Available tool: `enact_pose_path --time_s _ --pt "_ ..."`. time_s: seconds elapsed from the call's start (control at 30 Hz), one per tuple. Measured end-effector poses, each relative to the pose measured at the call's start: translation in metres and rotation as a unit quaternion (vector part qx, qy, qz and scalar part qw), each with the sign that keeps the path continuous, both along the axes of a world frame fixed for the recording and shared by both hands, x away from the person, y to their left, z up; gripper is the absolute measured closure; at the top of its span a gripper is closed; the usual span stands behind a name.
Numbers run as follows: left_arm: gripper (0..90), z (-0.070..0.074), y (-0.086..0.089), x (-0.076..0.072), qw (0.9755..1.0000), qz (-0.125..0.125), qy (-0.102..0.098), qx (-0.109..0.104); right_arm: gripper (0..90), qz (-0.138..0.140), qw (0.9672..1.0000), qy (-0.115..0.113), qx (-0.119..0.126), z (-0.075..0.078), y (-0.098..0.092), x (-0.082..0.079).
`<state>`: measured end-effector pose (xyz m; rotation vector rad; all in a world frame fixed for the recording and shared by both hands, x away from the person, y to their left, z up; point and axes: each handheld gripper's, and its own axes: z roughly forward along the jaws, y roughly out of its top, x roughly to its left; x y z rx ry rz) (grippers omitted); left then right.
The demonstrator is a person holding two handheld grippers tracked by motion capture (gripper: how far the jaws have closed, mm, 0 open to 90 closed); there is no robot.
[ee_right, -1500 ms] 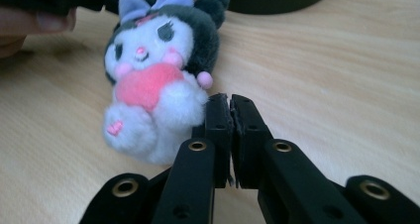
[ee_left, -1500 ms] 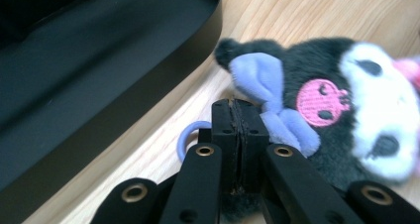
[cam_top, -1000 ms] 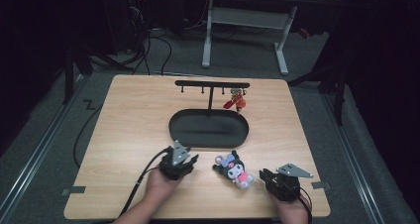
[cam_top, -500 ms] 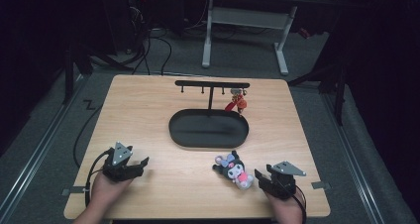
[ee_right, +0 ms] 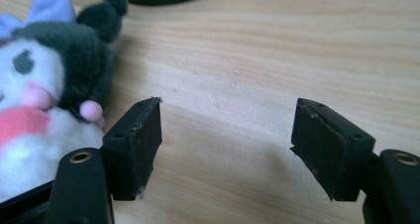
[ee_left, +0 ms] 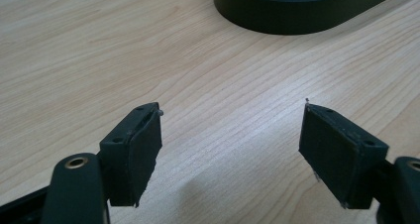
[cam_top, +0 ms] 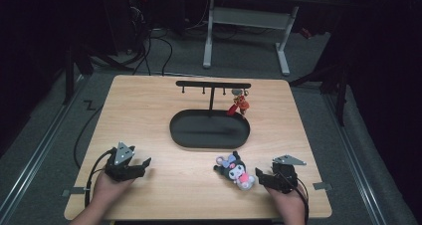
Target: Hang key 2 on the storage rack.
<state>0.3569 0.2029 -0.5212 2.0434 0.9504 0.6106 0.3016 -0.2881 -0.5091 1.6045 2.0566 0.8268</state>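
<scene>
Left claw (cam_top: 145, 163) rests low on the bench (cam_top: 149, 115) near its front left corner, jaws spread wide with only bare wood between them, having just opened. The black oval tray (cam_top: 209, 130) sits mid-bench under the hook rack (cam_top: 213, 84), where a red charm (cam_top: 239, 104) hangs. The plush toy (cam_top: 235, 169) lies front right, just beside the right claw (cam_top: 259, 175), whose jaws have just been opening, spread and empty, toy outside them.
</scene>
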Motion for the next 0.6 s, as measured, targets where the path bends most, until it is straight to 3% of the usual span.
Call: enact_pose_path --time_s 0.13,0.3,0.47,0.6 --pt "25.0 0.002 -0.003 -0.001 1.0 -0.008 -0.005 -0.001 23.4 0.004 0.9991 0.03 -0.03 0.005 0.003 0.003" --pt "24.9 0.004 -0.006 -0.001 0.9999 -0.012 -0.006 -0.001 21.5 0.011 0.9965 0.069 -0.046 0.017 0.008 0.009" --pt "25.0 0.004 -0.008 0.0 0.9999 -0.013 -0.006 -0.003 18.4 0.03 0.9916 0.109 -0.063 0.029 0.012 0.017" --pt "25.0 0.004 -0.009 0.001 0.9999 -0.014 -0.003 -0.003 17.7 0.039 0.9868 0.146 -0.057 0.033 0.012 0.024"
